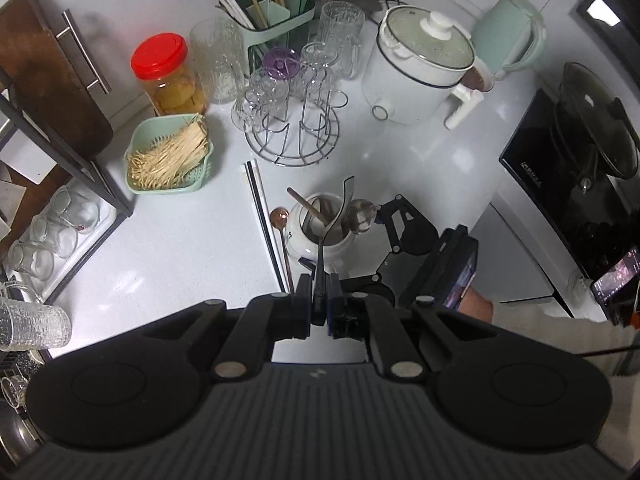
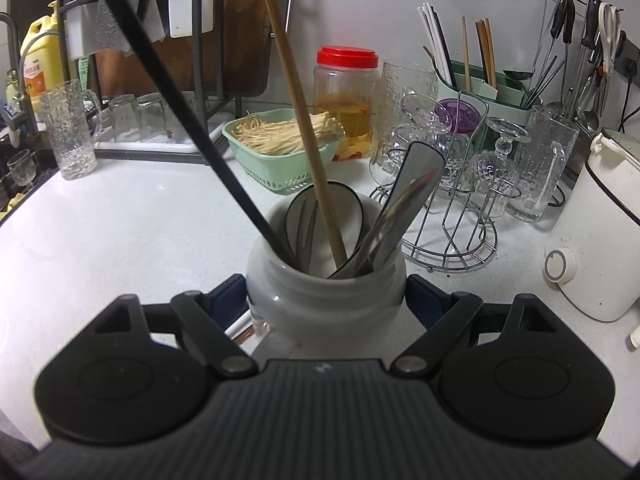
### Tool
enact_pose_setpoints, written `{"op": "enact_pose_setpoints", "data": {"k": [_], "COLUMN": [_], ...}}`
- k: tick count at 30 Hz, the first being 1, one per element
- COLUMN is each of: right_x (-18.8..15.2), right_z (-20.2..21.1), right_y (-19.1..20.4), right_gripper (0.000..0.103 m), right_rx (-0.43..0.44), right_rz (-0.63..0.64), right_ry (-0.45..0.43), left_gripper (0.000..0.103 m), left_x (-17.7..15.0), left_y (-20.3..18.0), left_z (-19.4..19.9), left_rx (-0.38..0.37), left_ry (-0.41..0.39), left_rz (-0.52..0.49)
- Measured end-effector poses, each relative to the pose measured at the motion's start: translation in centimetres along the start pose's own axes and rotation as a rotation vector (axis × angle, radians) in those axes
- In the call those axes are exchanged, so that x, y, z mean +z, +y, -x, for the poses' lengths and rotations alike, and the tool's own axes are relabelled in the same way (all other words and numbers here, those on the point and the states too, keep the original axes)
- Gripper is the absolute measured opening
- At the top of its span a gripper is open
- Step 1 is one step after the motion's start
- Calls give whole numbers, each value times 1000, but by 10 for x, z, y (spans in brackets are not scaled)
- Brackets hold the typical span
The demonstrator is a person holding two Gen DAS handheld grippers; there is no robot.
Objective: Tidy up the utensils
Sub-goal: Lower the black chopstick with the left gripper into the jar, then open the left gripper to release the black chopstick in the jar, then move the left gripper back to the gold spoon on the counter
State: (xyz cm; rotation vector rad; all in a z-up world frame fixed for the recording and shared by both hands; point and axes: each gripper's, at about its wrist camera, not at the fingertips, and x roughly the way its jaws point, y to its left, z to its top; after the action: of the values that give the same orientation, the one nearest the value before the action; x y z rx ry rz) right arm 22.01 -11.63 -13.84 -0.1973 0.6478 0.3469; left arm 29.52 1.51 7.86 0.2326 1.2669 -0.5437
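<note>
Left gripper (image 1: 320, 300) is clenched on the black handle of a utensil (image 1: 320, 256), fingers pinched tight on it. The handle runs up and forward into the white ceramic jar (image 1: 312, 236), so its working end sits inside the jar mouth; can't tell what kind of utensil it is.

Right gripper (image 2: 326, 300) grasps the white ceramic jar (image 2: 324, 300) around its body, one blue-padded finger on each side, jar upright on the countertop (image 2: 120, 232).

Jar contents seen from the right wrist: a wooden stick (image 2: 300, 120) leaning up-left, a fork (image 2: 306, 228), a metal spoon handle (image 2: 404, 216), and the black handle crossing in from upper left.

On the countertop just left of the jar, in the left wrist view: a copper-toned spoon (image 1: 280, 224) and a pair of black-and-white chopsticks (image 1: 260, 208) lying flat, side by side.

Further back: green basket of enoki mushrooms (image 1: 168, 156), red-lid jar (image 1: 168, 76), wire glass rack (image 1: 292, 120), green utensil caddy (image 1: 276, 12) near the back edge, white electric pot (image 1: 420, 68) to the right.
</note>
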Motion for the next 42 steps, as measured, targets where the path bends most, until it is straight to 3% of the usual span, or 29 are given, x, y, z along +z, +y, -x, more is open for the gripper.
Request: {"op": "enact_pose_setpoints", "data": {"k": [11, 23, 26, 28, 30, 42], "right_x": [-2, -2, -2, -2, -1, -2], "right_z": [2, 2, 2, 2, 2, 3], "right_y": [-1, 0, 0, 0, 0, 0], "right_gripper": [88, 89, 89, 89, 88, 88], "right_rx": [12, 12, 12, 12, 12, -4], "right_rz": [7, 12, 13, 13, 13, -5], "right_ry": [-11, -14, -12, -11, -8, -6], "left_gripper": [8, 8, 9, 20, 49, 51], "left_x": [38, 52, 51, 50, 48, -5], "left_y": [-2, -7, -11, -11, -7, 39], "left_z": [-38, -71, -66, -62, -56, -32], "left_rx": [14, 17, 28, 40, 24, -19], "left_ry": [83, 96, 49, 20, -13, -294], "left_rz": [-19, -47, -80, -79, -49, 178]}}
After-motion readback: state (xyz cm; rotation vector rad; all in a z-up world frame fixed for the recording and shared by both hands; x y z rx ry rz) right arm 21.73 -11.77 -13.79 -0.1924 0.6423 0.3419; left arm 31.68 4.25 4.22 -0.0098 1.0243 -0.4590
